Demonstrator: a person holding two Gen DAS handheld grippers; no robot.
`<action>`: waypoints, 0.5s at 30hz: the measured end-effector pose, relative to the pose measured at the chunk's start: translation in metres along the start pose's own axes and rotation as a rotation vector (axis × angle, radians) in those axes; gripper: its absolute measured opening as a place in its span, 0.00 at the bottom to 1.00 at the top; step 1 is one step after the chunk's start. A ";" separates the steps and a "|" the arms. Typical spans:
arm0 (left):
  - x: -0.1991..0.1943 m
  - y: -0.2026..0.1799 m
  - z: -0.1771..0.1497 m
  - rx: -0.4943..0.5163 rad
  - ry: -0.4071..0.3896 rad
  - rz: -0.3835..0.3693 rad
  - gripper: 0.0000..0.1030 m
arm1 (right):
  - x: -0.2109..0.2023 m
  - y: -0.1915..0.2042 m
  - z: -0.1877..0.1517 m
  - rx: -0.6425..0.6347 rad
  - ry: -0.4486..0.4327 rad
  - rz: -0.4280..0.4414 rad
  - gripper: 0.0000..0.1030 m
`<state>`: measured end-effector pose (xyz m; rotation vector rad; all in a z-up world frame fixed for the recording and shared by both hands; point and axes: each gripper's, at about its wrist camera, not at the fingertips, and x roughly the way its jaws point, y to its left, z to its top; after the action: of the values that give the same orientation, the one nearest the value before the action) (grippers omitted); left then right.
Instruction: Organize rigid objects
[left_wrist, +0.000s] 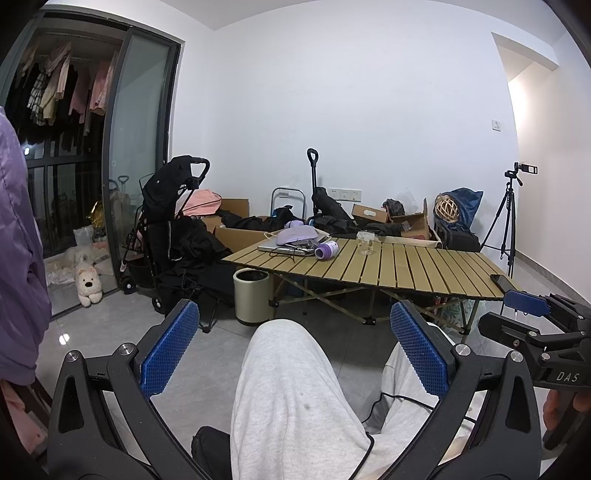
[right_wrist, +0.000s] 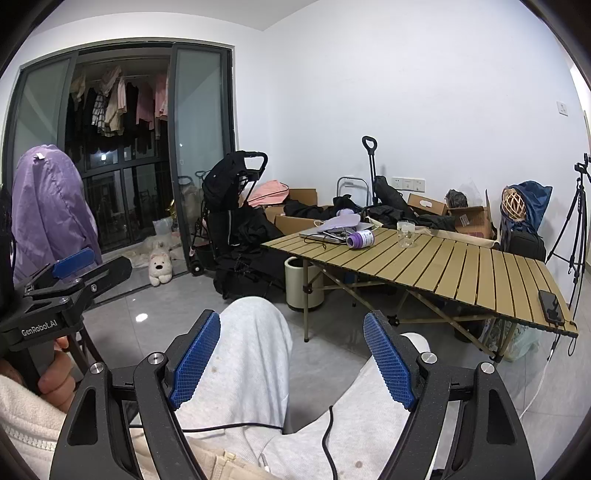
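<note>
A folding slatted table (left_wrist: 406, 269) (right_wrist: 461, 269) stands across the room. On its far left end lie a purple-and-white can on its side (left_wrist: 327, 250) (right_wrist: 360, 239), a laptop (left_wrist: 284, 247) (right_wrist: 325, 234) with a lilac item (left_wrist: 297, 234) (right_wrist: 341, 221) on top, and a clear glass (left_wrist: 366, 243) (right_wrist: 406, 234). A black phone (left_wrist: 501, 283) (right_wrist: 551, 305) lies at the near right edge. My left gripper (left_wrist: 295, 347) is open and empty above the person's knees. My right gripper (right_wrist: 291, 356) is open and empty too, far from the table.
A round bin (left_wrist: 252, 301) (right_wrist: 301, 282) stands under the table's left end. A black stroller (left_wrist: 173, 229) (right_wrist: 229, 221), boxes and bags line the wall. A tripod (left_wrist: 508, 218) stands at right. A plush dog (left_wrist: 88, 286) (right_wrist: 160, 266) sits by the glass door.
</note>
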<state>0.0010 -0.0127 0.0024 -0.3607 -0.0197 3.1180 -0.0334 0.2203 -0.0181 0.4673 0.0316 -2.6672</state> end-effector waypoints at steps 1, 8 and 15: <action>0.000 0.000 0.000 0.000 0.001 0.000 1.00 | 0.001 0.001 -0.001 0.001 0.001 -0.001 0.82; 0.000 -0.001 0.000 0.000 0.002 0.000 1.00 | 0.001 0.001 -0.002 0.003 0.003 -0.002 0.82; 0.001 0.000 0.000 0.001 0.002 -0.001 1.00 | 0.001 0.001 -0.002 0.004 0.004 -0.002 0.82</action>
<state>0.0004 -0.0129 0.0026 -0.3630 -0.0188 3.1164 -0.0335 0.2188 -0.0202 0.4746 0.0286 -2.6684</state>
